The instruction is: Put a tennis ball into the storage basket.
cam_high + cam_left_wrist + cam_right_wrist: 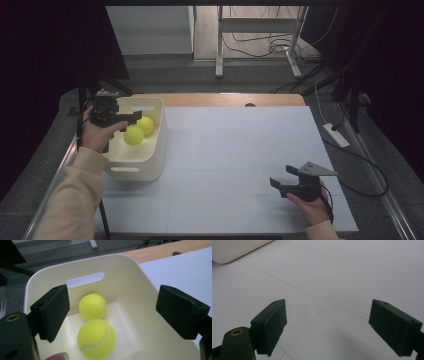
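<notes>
While two yellow tennis balls sit inside the white bin [150,165] at the left of the high view, your left gripper [131,118] hangs just above them with jaws spread wide, gripping nothing. The nearer tennis ball [133,135] and the farther tennis ball [146,124] touch each other on the bin floor, upper half of the bin. In the left gripper view the nearer ball [96,338] is at lower centre, the farther ball [92,306] just above it, both between the two black jaws but below them, not in contact with either. The bin's rear wall has an oblong handle cutout [85,279] in the upper centre of that view; a fingertip [58,356] pokes in at the bottom edge.

The bin stands on the left edge of the white table surface [240,150]; a strip of wooden tabletop [225,99] shows beyond it at the top. Your left hand [97,134] wraps the gripper body, cream sleeve [70,195] running to the lower left corner.

Your right gripper [284,178] is at the lower right of the high view, well apart from the bin, resting low over the table in your right hand [312,205], jaws also parted and empty, grey plate [317,169] on top. In the right gripper view the bare white surface lies between the jaws, with a corner of the bin [234,250] at upper left.

Beyond the table: dark floor, cables [260,45], a white power strip [336,135] at right.
</notes>
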Available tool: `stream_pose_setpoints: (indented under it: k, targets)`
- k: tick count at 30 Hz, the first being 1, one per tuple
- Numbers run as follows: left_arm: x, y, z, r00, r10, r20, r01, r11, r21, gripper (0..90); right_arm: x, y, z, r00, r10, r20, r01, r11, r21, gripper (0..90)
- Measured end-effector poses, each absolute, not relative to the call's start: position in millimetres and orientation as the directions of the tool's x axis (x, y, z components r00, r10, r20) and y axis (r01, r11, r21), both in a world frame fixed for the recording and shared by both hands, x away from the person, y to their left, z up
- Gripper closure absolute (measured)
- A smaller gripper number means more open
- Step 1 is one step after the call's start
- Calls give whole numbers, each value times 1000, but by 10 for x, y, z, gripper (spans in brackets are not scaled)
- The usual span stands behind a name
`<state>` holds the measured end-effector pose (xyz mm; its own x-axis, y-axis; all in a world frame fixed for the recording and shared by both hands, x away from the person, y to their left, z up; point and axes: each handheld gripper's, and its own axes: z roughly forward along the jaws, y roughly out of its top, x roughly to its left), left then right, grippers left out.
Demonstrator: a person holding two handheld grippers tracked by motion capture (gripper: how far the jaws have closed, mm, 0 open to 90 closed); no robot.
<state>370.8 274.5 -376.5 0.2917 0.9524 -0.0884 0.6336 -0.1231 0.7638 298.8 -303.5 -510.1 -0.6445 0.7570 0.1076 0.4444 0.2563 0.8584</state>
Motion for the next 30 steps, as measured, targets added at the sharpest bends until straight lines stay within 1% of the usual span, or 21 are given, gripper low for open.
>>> stream_pose_setpoints:
  k: [5,13,15,17,30]
  targets:
    - [3650,2684,-3748,345,932,-111,600,-128,790,119,3000,-3030,-5101,-649,753,110,443,257,859,144]
    - [3564,2627,-3721,403,906,-129,558,-132,819,127,3001,-3038,-5098,-647,754,112,444,253,859,144]
    - [3520,2589,-3718,436,886,-157,545,-121,830,127,2993,-3041,-5095,-646,755,111,443,253,860,144]
    - [3494,2548,-3733,454,876,-162,540,-126,832,126,2983,-3044,-5092,-646,756,109,442,254,860,144]
    - [3420,2405,-3870,497,849,-182,531,-131,837,132,2995,-3050,-5094,-647,755,110,442,254,860,144]
